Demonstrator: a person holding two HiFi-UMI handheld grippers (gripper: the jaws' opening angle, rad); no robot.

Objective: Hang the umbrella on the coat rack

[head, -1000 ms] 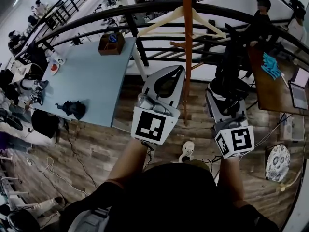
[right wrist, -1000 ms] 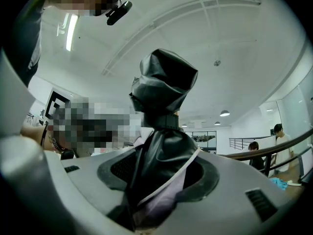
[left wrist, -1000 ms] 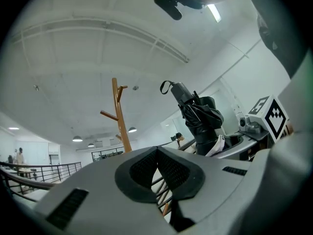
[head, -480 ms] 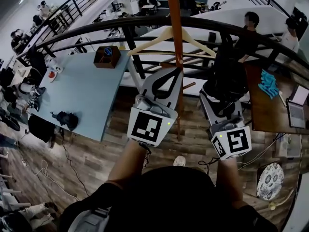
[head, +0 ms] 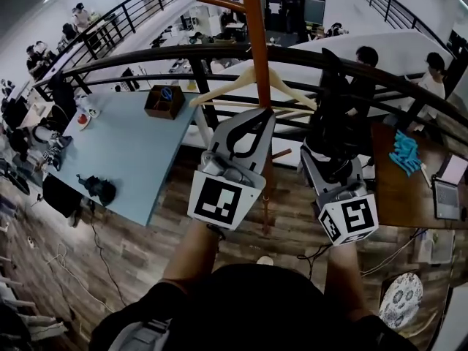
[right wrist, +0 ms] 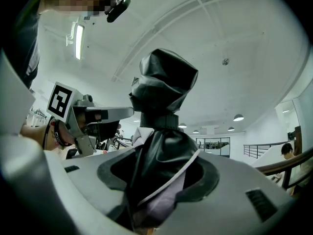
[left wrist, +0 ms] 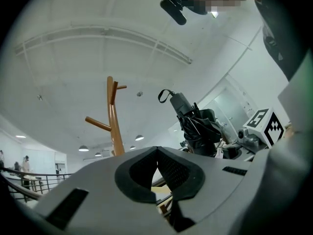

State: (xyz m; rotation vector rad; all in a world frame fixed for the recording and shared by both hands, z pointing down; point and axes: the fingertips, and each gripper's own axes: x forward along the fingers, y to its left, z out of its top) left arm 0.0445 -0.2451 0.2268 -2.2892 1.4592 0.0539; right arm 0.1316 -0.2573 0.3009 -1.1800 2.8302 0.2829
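Umbrella (right wrist: 164, 87) sits clamped in the right gripper (right wrist: 159, 165), rising above its jaws, likely to reach a coat rack (head: 252, 35) peg, while the left gripper (left wrist: 157, 150) has jaws together, empty.

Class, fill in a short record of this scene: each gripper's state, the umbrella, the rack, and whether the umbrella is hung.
Right gripper: shut on umbrella
Left gripper: shut, empty
Umbrella: black, folded
Rack: orange pole, ahead between the grippers
Hanger: wooden, at the rack pole
Umbrella hung: not yet
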